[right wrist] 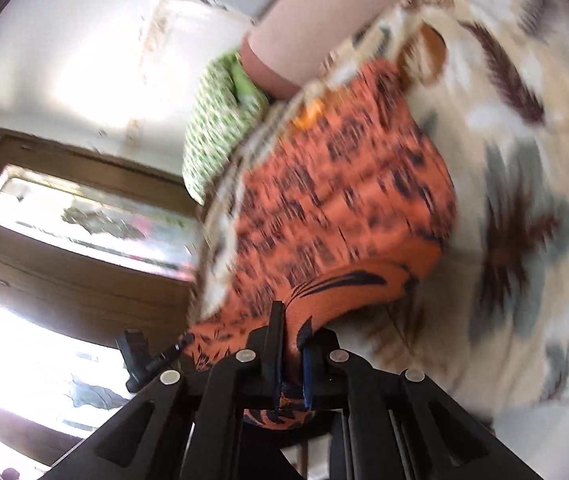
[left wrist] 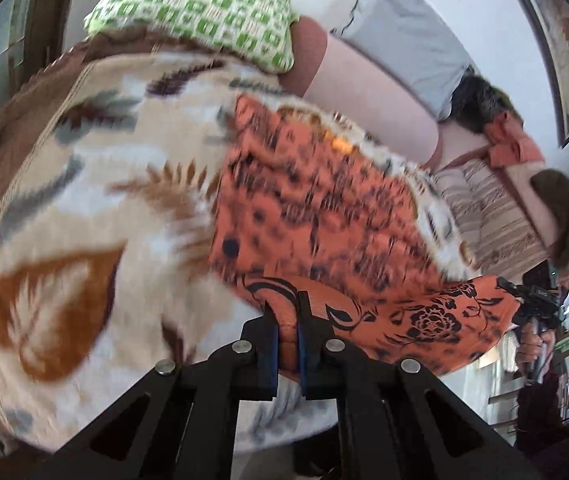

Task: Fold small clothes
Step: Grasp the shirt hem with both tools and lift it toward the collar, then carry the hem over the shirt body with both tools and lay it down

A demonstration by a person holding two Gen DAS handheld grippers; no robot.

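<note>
An orange garment with a black floral print (left wrist: 324, 208) lies spread over a cream blanket with leaf patterns (left wrist: 84, 200). My left gripper (left wrist: 286, 312) is shut on the garment's near edge. In the right wrist view the same orange garment (right wrist: 344, 200) stretches away, and my right gripper (right wrist: 290, 332) is shut on another part of its edge. The right gripper (left wrist: 532, 312) with the hand holding it shows at the right of the left wrist view. The left gripper's tip (right wrist: 144, 356) shows at the lower left of the right wrist view. Both views are motion-blurred.
A green and white checked pillow (left wrist: 196, 12) lies at the bed's far end, also in the right wrist view (right wrist: 220, 128). A pink sheet (left wrist: 364, 92), a grey cushion (left wrist: 404, 36) and folded clothes (left wrist: 492, 216) lie along the wall. A wooden door (right wrist: 64, 248) stands left.
</note>
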